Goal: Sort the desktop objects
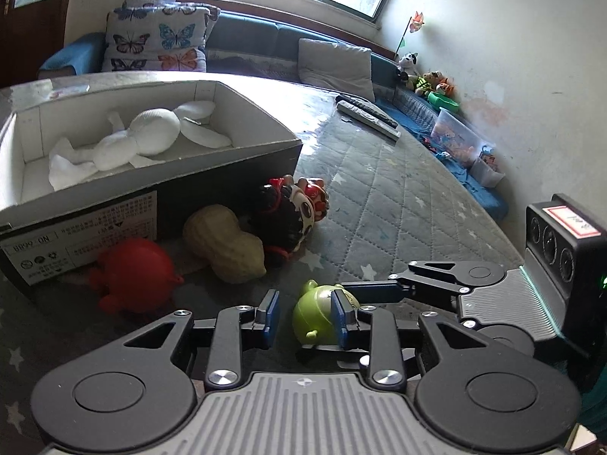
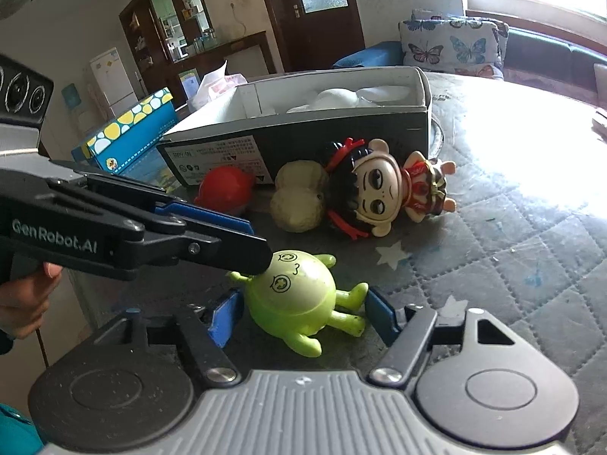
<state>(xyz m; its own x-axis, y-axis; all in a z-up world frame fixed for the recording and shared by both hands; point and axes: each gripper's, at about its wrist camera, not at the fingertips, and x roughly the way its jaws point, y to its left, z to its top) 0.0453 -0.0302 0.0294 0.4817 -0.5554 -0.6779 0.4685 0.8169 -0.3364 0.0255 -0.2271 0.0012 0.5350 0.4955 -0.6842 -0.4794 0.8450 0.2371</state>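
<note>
A green alien toy (image 2: pixel 294 299) lies on the quilted table (image 2: pixel 493 227). My right gripper (image 2: pixel 301 314) is open, with a finger on each side of the toy. My left gripper (image 1: pixel 303 313) is open too; its right finger (image 1: pixel 339 316) rests against the toy's head (image 1: pixel 316 313). In the right wrist view the left gripper's fingers (image 2: pixel 227 244) reach in from the left onto the toy. Behind lie a doll (image 2: pixel 383 193), a peanut toy (image 2: pixel 297 201) and a red toy (image 2: pixel 225 187). The open box (image 1: pixel 151 197) holds a white plush (image 1: pixel 129 140).
A blue dotted box (image 2: pixel 129 136) stands left of the open box. Remote controls (image 1: pixel 366 115) lie on the far table. A sofa with a butterfly pillow (image 1: pixel 155 40) runs behind. Toys and a plastic bin (image 1: pixel 455 136) line the right wall.
</note>
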